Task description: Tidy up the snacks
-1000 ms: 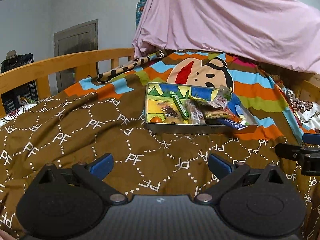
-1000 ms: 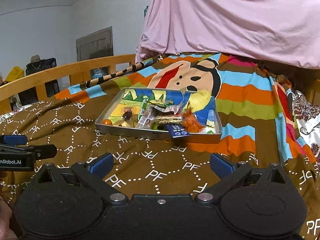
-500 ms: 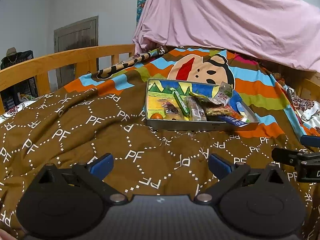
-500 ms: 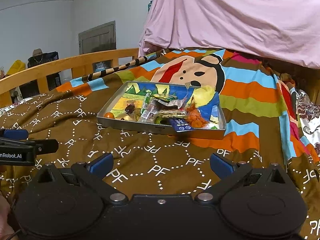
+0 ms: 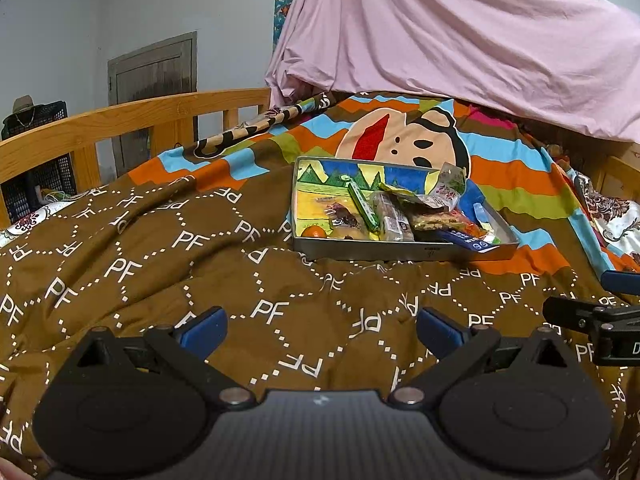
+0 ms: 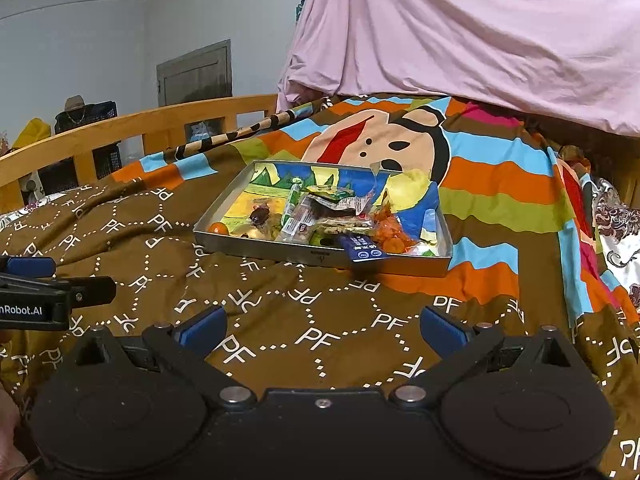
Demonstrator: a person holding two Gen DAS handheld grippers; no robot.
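Snacks [image 5: 400,212] are lying piled in a metal tray [image 5: 400,249] on the brown blanket [image 5: 200,248], and we are holding both grippers well short of it, left gripper [image 5: 322,326] and right gripper [image 6: 322,326] spread wide, gripping nothing. Only our right view is showing the orange candies [image 6: 386,232] clearly

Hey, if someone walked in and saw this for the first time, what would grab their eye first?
Probably the metal tray heaped with snack packets, sitting mid-bed on the brown blanket, with a blue packet hanging over its near rim. Behind it are a big cartoon face on colourful stripes and a draped pink sheet.
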